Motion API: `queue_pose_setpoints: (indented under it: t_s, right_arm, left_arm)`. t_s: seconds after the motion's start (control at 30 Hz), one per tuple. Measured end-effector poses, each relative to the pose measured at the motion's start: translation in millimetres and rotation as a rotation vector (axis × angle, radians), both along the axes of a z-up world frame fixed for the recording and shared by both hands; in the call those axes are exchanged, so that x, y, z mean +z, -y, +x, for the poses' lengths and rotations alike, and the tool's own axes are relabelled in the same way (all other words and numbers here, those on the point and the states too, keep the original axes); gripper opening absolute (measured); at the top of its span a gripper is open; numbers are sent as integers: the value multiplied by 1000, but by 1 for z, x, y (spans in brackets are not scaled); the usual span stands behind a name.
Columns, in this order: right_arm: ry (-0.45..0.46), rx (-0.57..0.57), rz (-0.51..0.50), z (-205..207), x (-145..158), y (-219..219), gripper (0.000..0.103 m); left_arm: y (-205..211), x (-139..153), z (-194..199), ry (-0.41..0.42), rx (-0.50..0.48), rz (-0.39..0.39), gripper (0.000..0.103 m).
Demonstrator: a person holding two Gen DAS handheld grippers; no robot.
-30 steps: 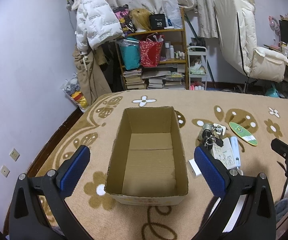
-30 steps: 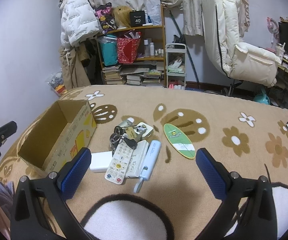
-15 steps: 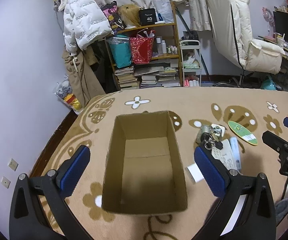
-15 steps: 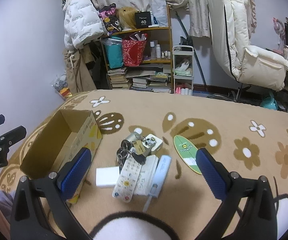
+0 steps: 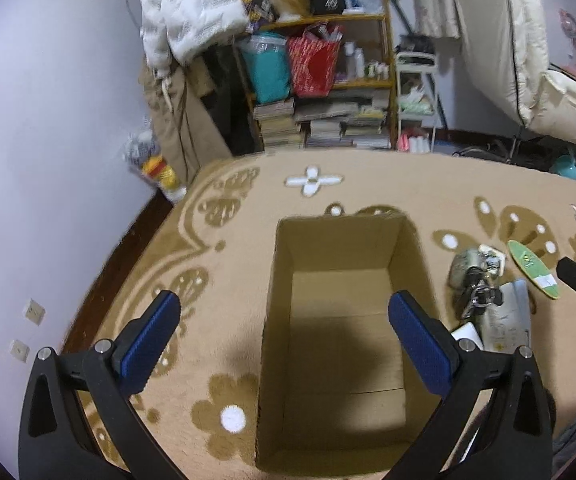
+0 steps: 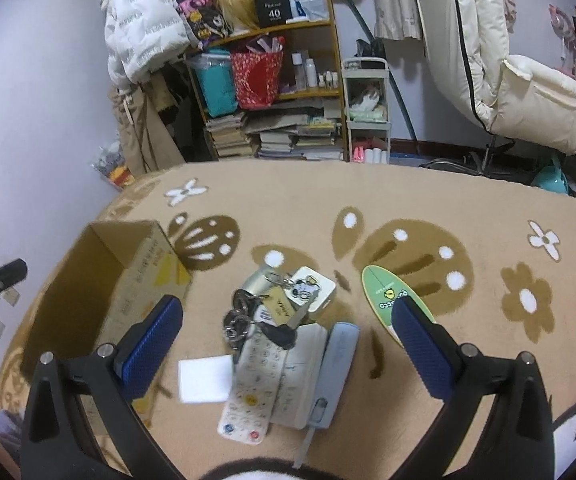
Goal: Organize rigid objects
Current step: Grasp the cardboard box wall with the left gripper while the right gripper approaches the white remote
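Approach phase: both grippers, left [image 5: 284,334] and right [image 6: 286,336], have descended, jaws spread and empty. We see the cardboard box [image 5: 340,248] still bare; remote [image 6: 254,384] and keys [image 6: 248,314] lie just beside it.

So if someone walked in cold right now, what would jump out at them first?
Probably the open cardboard box, bare inside, right beneath the open left claw. Then the heap beside it under the open right claw: a white remote, a bunch of keys and a white card, with a green oval board lying apart.
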State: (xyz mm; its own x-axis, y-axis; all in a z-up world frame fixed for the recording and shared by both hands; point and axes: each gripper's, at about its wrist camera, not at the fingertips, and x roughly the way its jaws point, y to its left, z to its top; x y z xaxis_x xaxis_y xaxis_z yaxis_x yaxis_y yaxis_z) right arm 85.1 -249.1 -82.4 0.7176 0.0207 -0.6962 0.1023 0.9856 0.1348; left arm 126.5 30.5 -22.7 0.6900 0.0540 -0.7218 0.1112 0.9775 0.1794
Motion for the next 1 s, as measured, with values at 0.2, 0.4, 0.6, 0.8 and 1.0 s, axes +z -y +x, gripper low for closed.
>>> queue_pose_setpoints:
  t_s: [0.2,0.4,0.6,0.8,1.0]
  right_arm:
    - [-77,22,-31,14,-27,-2,103]
    - [-156,43,-43,21,-51,-3,103]
    - [-209,38,-25,24,-68,5,99]
    - [-246,51,25,25,-78,7,92]
    - [-242,124,66,23,-79,-6,82]
  left_arm:
    - [-24,-35,26,-105,82,-45,102]
    - [-40,-67,41,-212,131,-62,96]
    - [-47,-80,44,-264,157,-55,89]
    - [-53,-90,46,-321,180,-58,75]
    - [-54,-96,45,-355,189,-60,60]
